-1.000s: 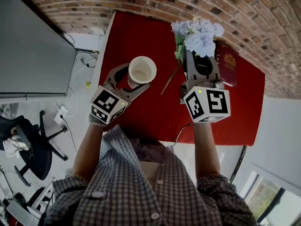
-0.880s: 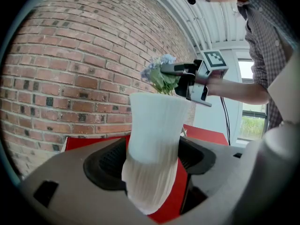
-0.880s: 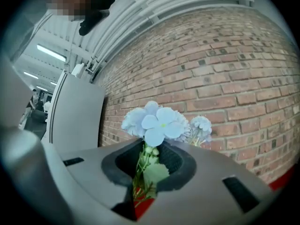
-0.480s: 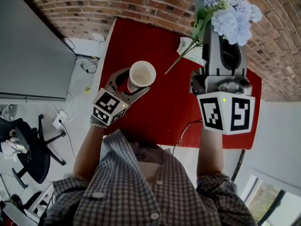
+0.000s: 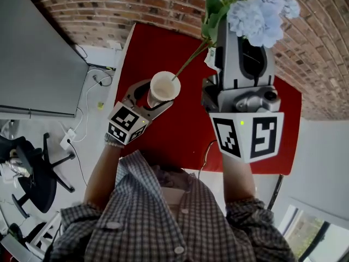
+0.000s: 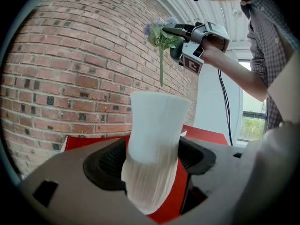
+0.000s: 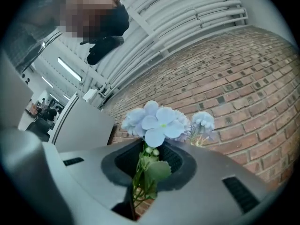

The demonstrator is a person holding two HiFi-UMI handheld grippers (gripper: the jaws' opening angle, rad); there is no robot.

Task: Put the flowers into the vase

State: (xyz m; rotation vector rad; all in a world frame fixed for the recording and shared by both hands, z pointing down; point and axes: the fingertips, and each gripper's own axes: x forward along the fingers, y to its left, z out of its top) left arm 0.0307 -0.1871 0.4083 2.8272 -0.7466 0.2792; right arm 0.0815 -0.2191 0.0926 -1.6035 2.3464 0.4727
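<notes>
A white ribbed vase [image 5: 164,87] [image 6: 154,149] stands on the red table [image 5: 158,42] with my left gripper [image 5: 155,94] shut on its narrow lower part. My right gripper [image 5: 240,34] is raised high and shut on a bunch of pale blue flowers [image 5: 251,10] [image 7: 157,123]. Their green stem [image 5: 188,61] slants down to the left, and its tip reaches the vase's rim. In the left gripper view the bunch [image 6: 161,34] hangs above the vase mouth, stem pointing down. In the right gripper view the green stems [image 7: 143,184] are pinched between the dark pads.
A brick wall [image 5: 163,4] runs behind the table. A grey panel [image 5: 38,53] and an office chair [image 5: 32,173] stand at the left on the floor. A white paper [image 5: 210,56] lies on the table, partly hidden by my right gripper. A cable [image 5: 204,154] hangs over the table's near edge.
My right gripper has lifted the flowers off the table and swung them left, so the stem tip now reaches the vase's rim. The left gripper and vase have stayed put.
</notes>
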